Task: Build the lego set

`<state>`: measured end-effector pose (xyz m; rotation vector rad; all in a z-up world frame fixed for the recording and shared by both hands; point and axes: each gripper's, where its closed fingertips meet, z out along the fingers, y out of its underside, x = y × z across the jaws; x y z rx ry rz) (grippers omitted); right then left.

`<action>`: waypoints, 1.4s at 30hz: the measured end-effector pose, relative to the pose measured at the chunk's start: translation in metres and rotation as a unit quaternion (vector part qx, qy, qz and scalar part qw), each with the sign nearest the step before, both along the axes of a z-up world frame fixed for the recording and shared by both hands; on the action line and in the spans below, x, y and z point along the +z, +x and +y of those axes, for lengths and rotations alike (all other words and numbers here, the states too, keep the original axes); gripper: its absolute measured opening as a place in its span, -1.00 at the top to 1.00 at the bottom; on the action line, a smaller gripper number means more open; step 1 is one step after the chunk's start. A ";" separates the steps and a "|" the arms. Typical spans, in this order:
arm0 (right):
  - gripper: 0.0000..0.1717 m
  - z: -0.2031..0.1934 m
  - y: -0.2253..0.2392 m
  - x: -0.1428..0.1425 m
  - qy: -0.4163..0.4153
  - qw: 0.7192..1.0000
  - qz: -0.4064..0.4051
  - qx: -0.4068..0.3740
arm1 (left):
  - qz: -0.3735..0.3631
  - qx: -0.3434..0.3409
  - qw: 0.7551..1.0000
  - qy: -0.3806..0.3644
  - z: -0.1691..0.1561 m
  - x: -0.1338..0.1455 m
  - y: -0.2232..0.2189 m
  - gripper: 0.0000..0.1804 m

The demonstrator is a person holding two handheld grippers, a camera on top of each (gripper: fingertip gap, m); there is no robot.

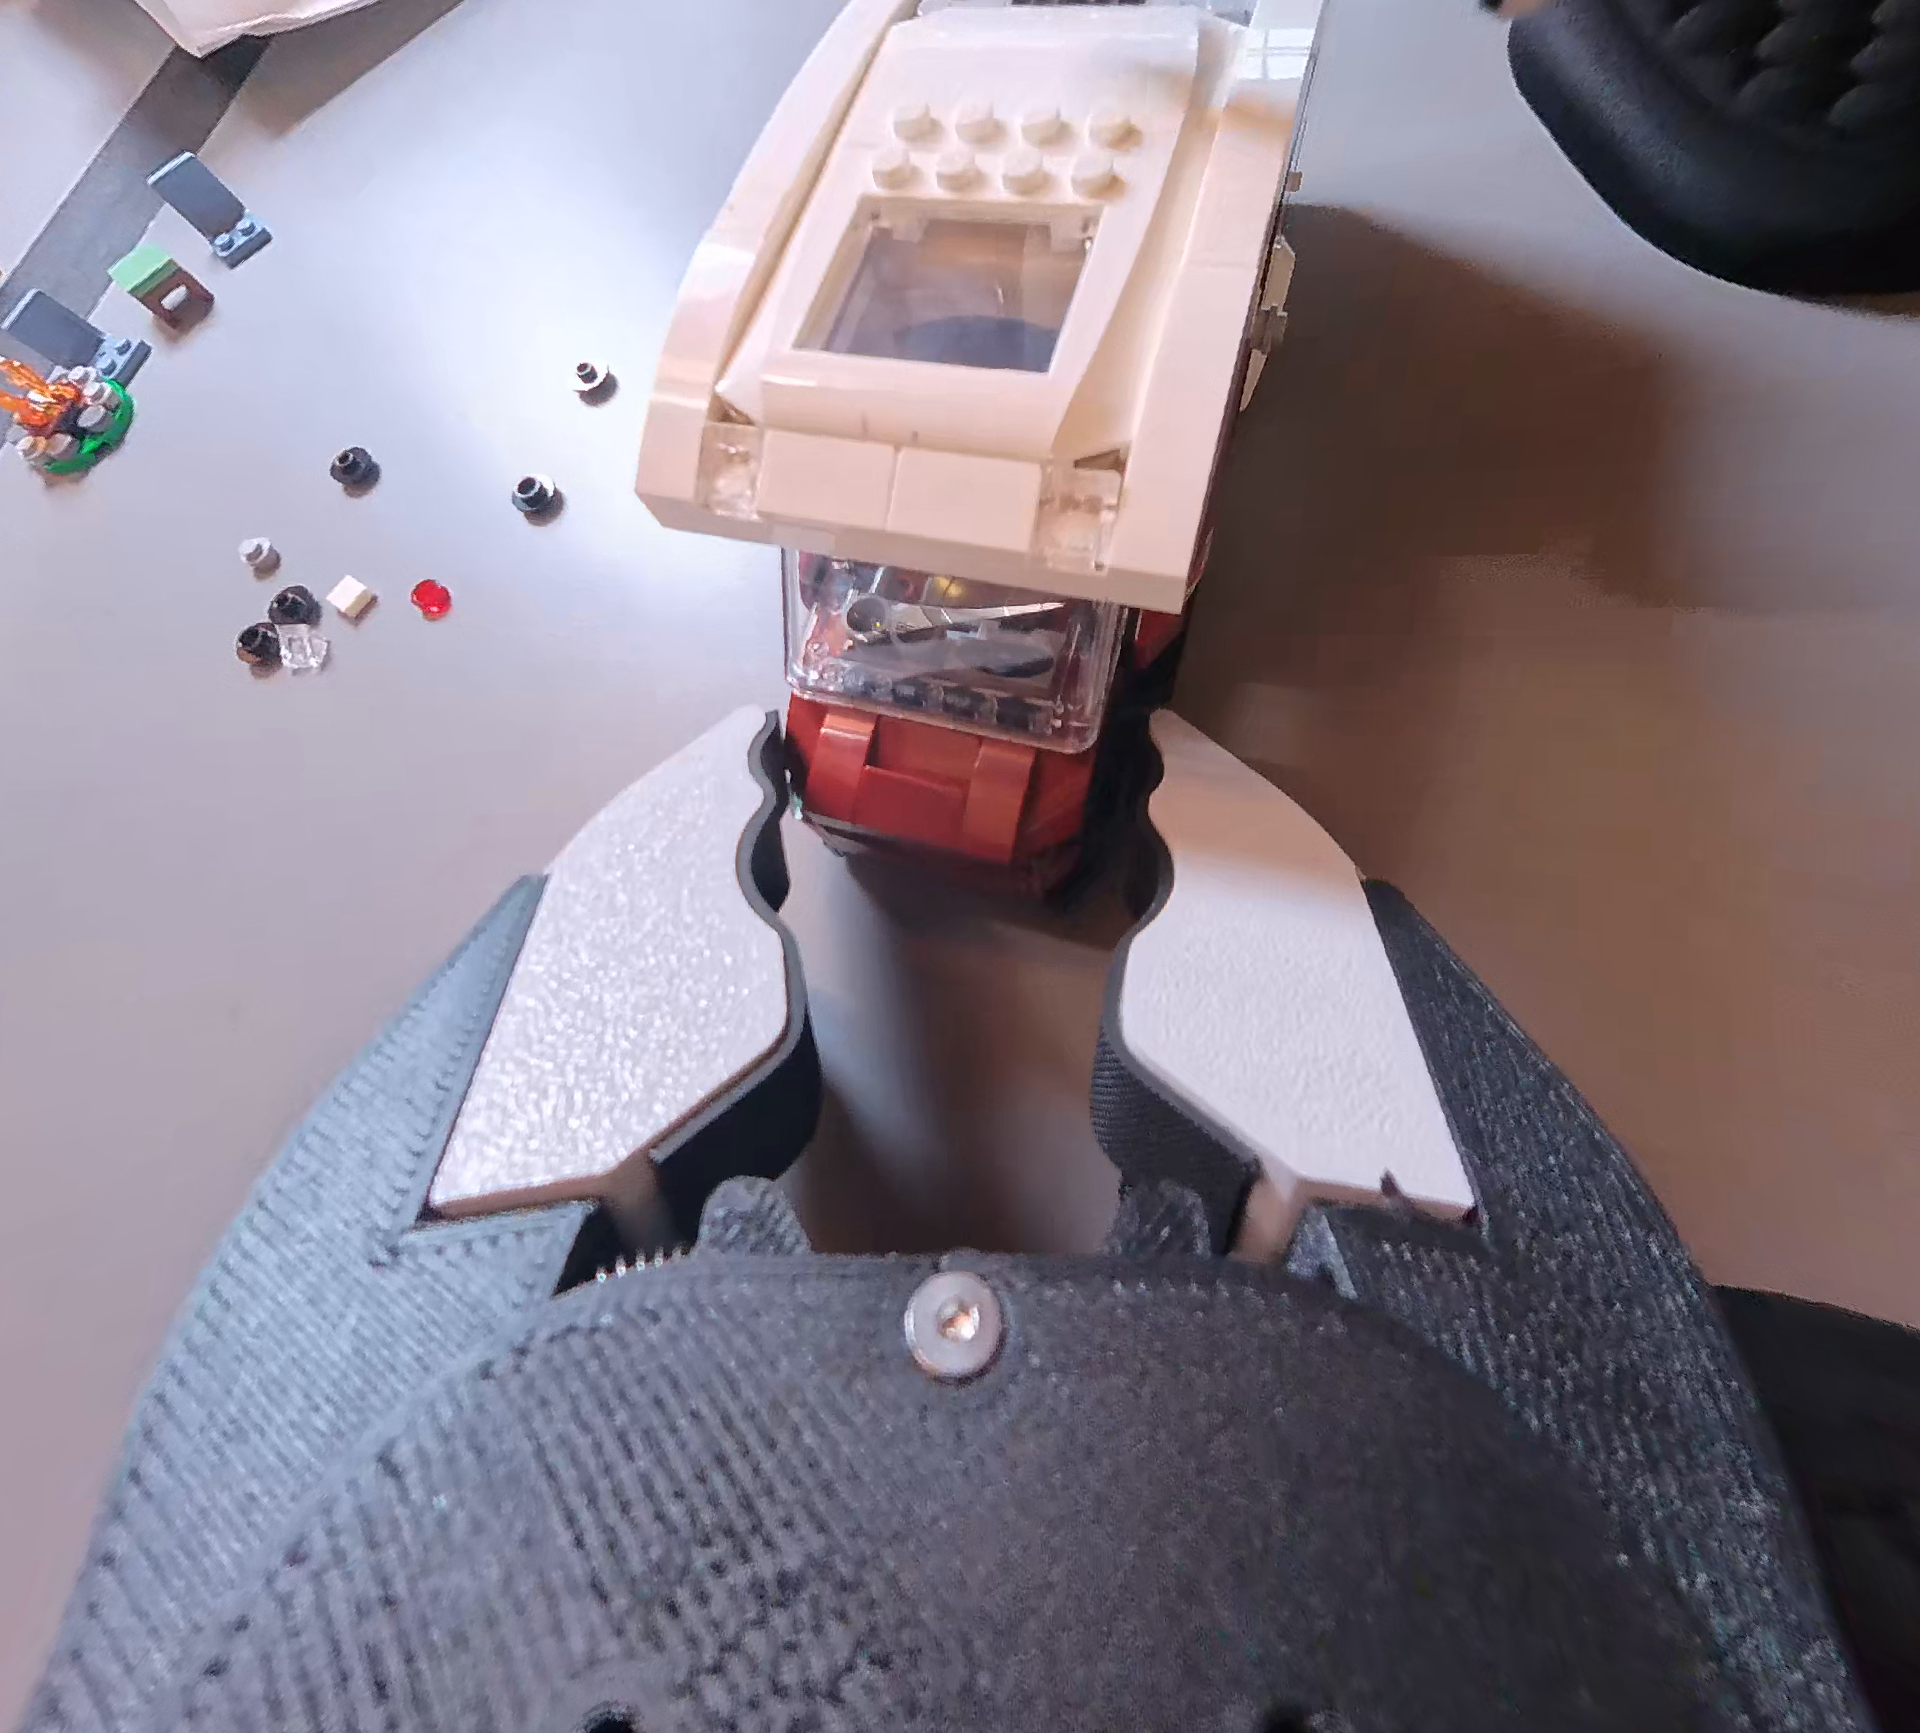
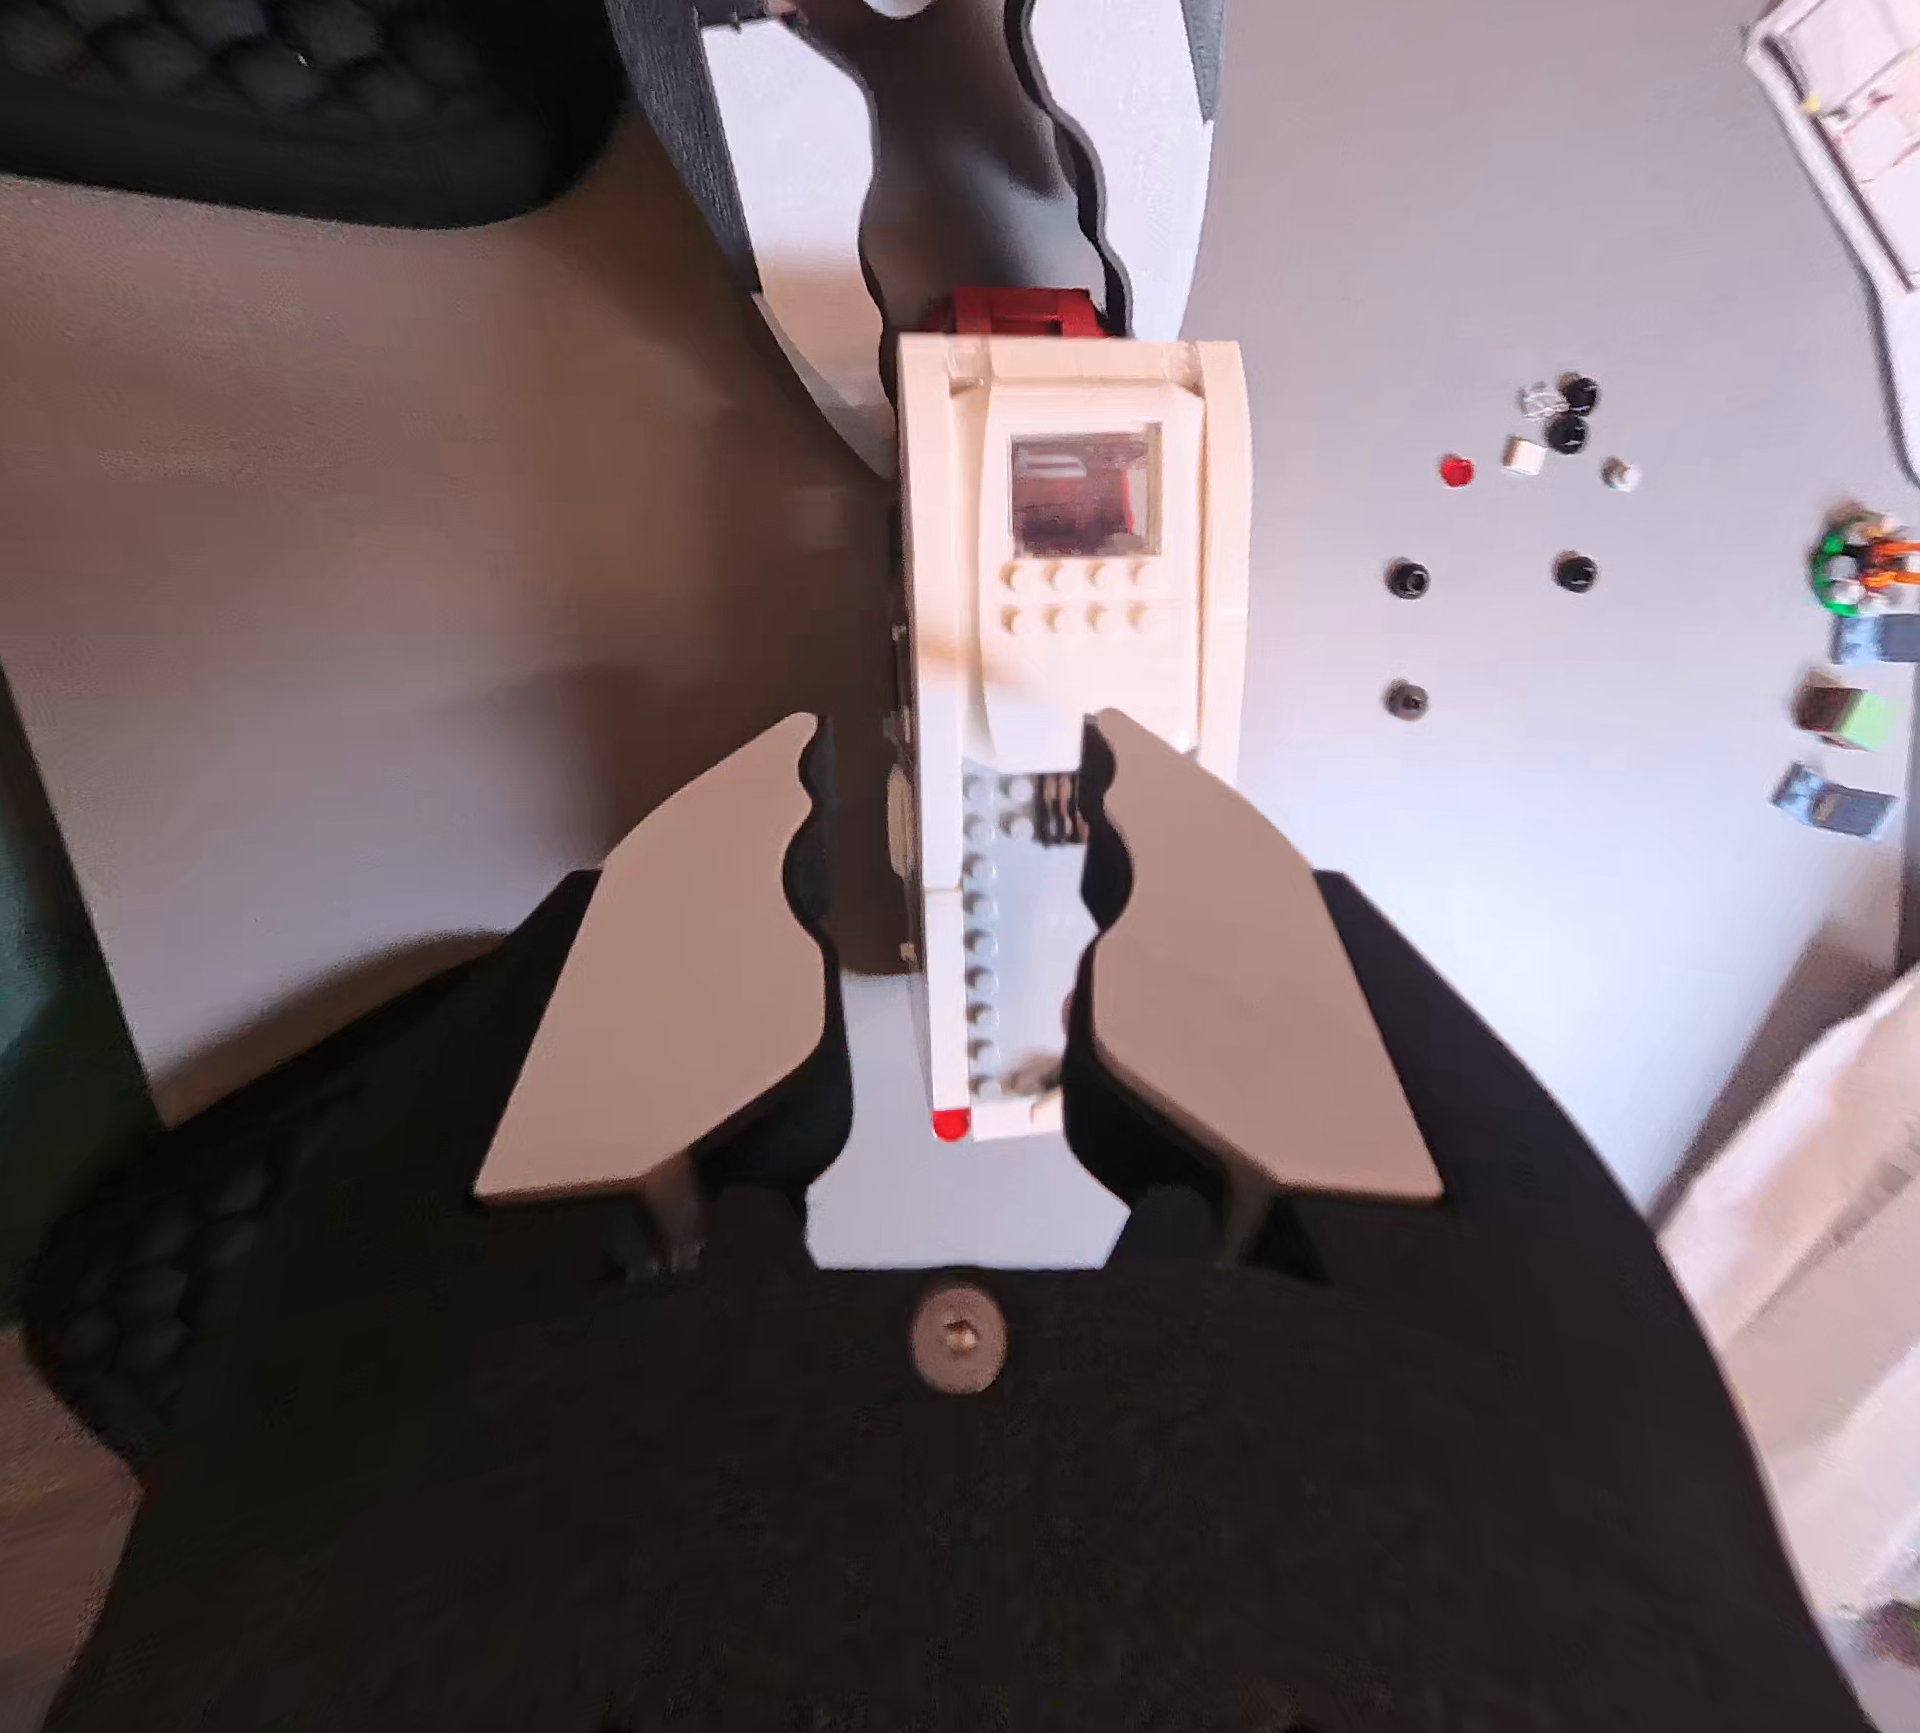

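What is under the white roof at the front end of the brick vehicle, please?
Under the white roof sits a clear windscreen block, and below it a dark red front, held between the left gripper's fingers. The cabin interior is mostly hidden by reflections.

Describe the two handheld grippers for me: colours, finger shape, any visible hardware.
Both match. The left gripper has a rounded black body with a ribbed printed texture, one silver screw at its centre, and two broad pale fingers that taper to tips, with black wavy pads along their inner edges. The right gripper has the same black body, central screw and pale fingers. No cables or sleeves show.
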<state>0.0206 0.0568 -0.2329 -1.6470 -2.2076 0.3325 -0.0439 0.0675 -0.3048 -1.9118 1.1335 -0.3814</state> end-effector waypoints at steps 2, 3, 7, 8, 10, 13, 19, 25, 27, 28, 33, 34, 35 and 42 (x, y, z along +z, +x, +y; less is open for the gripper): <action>0.33 0.008 0.010 -0.002 0.030 1.000 0.002 0.000 | 0.000 0.001 1.000 0.000 0.000 0.000 0.000 0.29; 0.26 0.013 0.015 -0.004 0.043 0.999 0.000 -0.003 | 0.000 0.001 1.000 0.001 0.000 0.000 0.000 0.29; 0.17 0.026 0.028 -0.010 0.044 0.999 0.011 -0.027 | 0.000 0.002 1.000 0.001 0.000 0.000 0.000 0.29; 0.14 0.029 0.030 -0.011 0.046 0.998 0.013 -0.031 | 0.000 0.002 1.000 0.001 0.000 0.000 0.000 0.29; 0.09 0.036 0.034 -0.014 0.051 0.998 0.010 -0.032 | 0.000 0.003 1.000 0.002 0.000 0.000 -0.001 0.29; 0.05 0.041 0.036 -0.017 0.036 0.999 0.016 -0.030 | 0.001 0.005 1.000 0.003 0.000 0.000 -0.001 0.29; -0.02 0.049 0.042 -0.033 0.006 1.000 -0.018 -0.016 | 0.001 0.007 1.000 0.005 0.000 0.001 -0.001 0.29; 0.09 0.053 0.042 -0.040 -0.007 1.000 -0.017 -0.018 | 0.004 0.022 0.999 0.023 0.002 0.003 -0.004 0.31; 0.09 0.055 0.042 -0.041 -0.017 1.000 -0.010 -0.025 | -0.001 0.026 0.999 0.027 0.003 0.005 -0.006 0.32; 0.09 0.056 0.042 -0.041 -0.019 0.999 -0.006 -0.028 | -0.006 0.030 0.999 0.029 0.004 0.006 -0.006 0.33; 0.09 0.064 0.044 -0.041 -0.020 0.998 0.004 -0.066 | -0.036 0.055 0.997 0.042 0.009 0.015 -0.013 0.37; 0.09 0.066 0.045 -0.041 -0.020 0.997 0.006 -0.080 | -0.043 0.061 0.996 0.044 0.010 0.017 -0.015 0.37; 0.09 0.067 0.045 -0.041 -0.022 0.995 0.009 -0.096 | -0.048 0.063 0.996 0.043 0.010 0.018 -0.016 0.39; 0.10 0.056 0.049 -0.040 -0.038 0.980 0.013 -0.194 | -0.038 0.064 0.996 0.056 0.009 0.018 -0.017 0.42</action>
